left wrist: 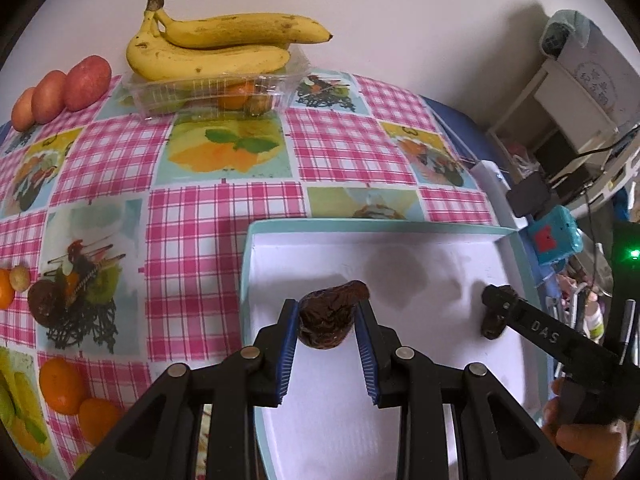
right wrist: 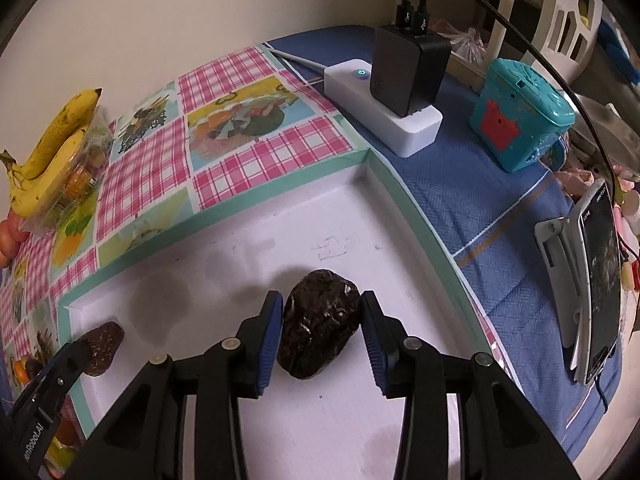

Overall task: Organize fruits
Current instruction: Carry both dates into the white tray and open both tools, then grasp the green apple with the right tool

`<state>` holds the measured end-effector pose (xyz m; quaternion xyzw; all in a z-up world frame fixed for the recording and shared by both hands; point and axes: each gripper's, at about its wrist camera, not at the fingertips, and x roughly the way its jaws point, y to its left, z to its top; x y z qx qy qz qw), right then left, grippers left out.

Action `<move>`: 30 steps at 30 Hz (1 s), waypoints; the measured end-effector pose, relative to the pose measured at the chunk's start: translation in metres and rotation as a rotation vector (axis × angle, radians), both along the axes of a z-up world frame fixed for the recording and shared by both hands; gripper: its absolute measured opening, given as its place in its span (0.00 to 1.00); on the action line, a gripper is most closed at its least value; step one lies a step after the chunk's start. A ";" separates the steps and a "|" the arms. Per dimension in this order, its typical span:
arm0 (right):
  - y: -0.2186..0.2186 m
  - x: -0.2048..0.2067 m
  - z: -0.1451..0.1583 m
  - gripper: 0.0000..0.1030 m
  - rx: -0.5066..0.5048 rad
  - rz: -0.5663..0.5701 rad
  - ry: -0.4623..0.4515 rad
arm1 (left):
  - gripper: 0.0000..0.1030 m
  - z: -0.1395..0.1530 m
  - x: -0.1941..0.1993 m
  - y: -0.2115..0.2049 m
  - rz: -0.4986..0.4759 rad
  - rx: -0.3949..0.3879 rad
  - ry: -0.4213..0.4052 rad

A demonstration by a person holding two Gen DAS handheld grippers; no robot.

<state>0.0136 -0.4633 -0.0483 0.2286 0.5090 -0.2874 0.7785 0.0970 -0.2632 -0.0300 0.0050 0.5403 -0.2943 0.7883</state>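
My left gripper [left wrist: 328, 322] is shut on a dark wrinkled date [left wrist: 330, 318] and holds it over the white box lid with a teal rim [left wrist: 360, 225]. My right gripper [right wrist: 322, 318] is shut on a second dark date [right wrist: 318, 324] low over the same lid [right wrist: 224, 208]. Each view shows the other gripper: the right one [left wrist: 498, 312] at the lid's right side, the left one [right wrist: 96, 346] at its left edge. Bananas [left wrist: 216, 46] lie on a clear plastic tray [left wrist: 208, 92] holding an orange at the back.
Three red fruits [left wrist: 64, 90] sit at the back left. Oranges [left wrist: 62, 386], a small round fruit [left wrist: 19, 278] and another date [left wrist: 42, 304] lie on the checked tablecloth at the left. A power strip with charger [right wrist: 384, 112], a teal toy [right wrist: 520, 116] and a phone on a stand [right wrist: 596, 280] are at the right.
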 end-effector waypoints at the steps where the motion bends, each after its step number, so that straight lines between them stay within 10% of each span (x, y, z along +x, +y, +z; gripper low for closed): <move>1: 0.001 -0.001 0.001 0.56 -0.003 -0.003 -0.002 | 0.31 0.003 -0.002 0.001 0.002 0.000 -0.005; 8: 0.018 -0.023 0.022 0.57 -0.016 0.002 -0.031 | 0.35 0.029 -0.022 0.036 0.058 0.020 -0.041; 10: 0.026 -0.030 0.028 0.57 -0.024 0.007 -0.034 | 0.63 0.033 -0.024 0.051 0.096 0.051 -0.059; 18: 0.072 -0.047 0.035 0.74 -0.003 0.086 -0.049 | 1.00 0.034 -0.030 0.118 0.277 0.203 -0.166; 22: 0.095 -0.054 0.036 0.91 0.001 0.125 -0.078 | 1.00 0.044 -0.033 0.151 0.370 0.211 -0.211; 30: 0.140 -0.056 0.049 0.93 -0.031 0.199 -0.151 | 1.00 0.056 -0.036 0.202 0.511 0.221 -0.271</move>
